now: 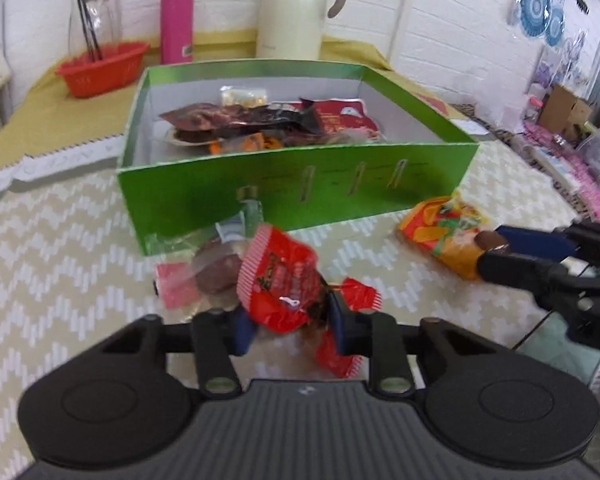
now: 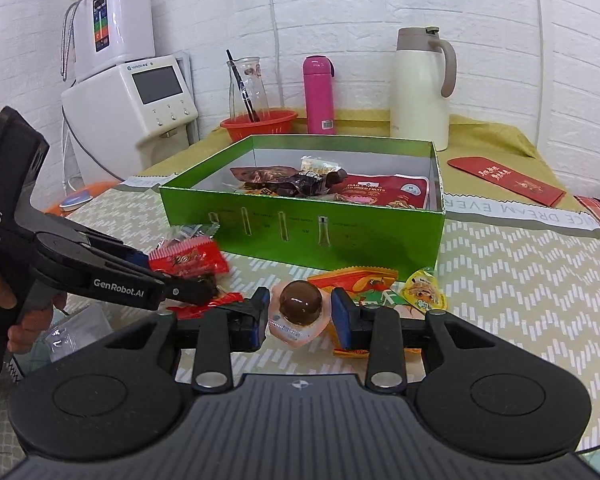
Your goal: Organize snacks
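Right tongs (image 2: pixel 300 312) grip chocolate-ball pack (image 2: pixel 300 306); green box (image 2: pixel 340 236) holds snack packets (image 2: pixel 300 184).

My left gripper (image 1: pixel 292 326) is matte black plastic with a ribbed plate, two round discs at its sides and silver screws on the finger arms. Its fingers (image 1: pixel 342 316) carry blue pads. My right gripper (image 2: pixel 300 312) looks the same. White letters "GenRobot.AI" and "DAS" are on the left tool's side. My left hand (image 2: pixel 18 320) shows bare skin.
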A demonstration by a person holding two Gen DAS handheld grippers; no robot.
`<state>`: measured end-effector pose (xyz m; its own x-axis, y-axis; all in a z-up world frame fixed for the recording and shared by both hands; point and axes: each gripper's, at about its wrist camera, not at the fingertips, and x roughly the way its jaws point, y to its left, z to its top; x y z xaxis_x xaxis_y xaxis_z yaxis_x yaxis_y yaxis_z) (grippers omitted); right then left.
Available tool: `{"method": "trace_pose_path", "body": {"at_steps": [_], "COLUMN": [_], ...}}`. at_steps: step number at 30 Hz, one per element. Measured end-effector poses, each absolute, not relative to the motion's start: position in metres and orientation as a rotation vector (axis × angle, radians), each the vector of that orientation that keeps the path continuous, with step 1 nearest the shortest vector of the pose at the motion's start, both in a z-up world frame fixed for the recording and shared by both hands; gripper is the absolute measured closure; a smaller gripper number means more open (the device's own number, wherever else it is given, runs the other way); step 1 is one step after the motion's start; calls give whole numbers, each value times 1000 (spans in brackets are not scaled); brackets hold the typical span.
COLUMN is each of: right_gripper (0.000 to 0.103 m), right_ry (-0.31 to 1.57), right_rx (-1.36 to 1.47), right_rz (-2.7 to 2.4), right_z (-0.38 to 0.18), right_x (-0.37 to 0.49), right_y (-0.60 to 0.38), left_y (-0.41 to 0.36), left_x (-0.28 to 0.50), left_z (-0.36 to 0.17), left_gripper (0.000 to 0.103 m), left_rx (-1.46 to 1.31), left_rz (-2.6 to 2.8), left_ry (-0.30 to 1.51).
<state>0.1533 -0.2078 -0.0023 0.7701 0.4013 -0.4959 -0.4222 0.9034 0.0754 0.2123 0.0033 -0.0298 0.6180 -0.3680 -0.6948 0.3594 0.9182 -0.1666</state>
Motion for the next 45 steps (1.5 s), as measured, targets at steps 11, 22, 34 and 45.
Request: {"method": "trace_pose_path", "body": {"at_steps": [11, 22, 34, 45], "right_gripper": [43, 43, 43, 43], "right_ry": [548, 549, 481, 443], "right_rx": [-16, 12, 6, -15], "right_rz": [440, 412, 412, 443], "right_z": [-10, -12, 10, 22], "right_x": [155, 152, 147, 152], "right_y": [-213, -227, -232, -219], "left_y": [-22, -52, -18, 3], "left_x": [214, 219, 189, 190], "left_z": [-33, -33, 12, -7], "left_gripper": [64, 84, 89, 89], "left_rx": [-74, -11, -119, -46], "left_rz": [-495, -530, -578, -521], "left_ry": [784, 767, 647, 752]}}
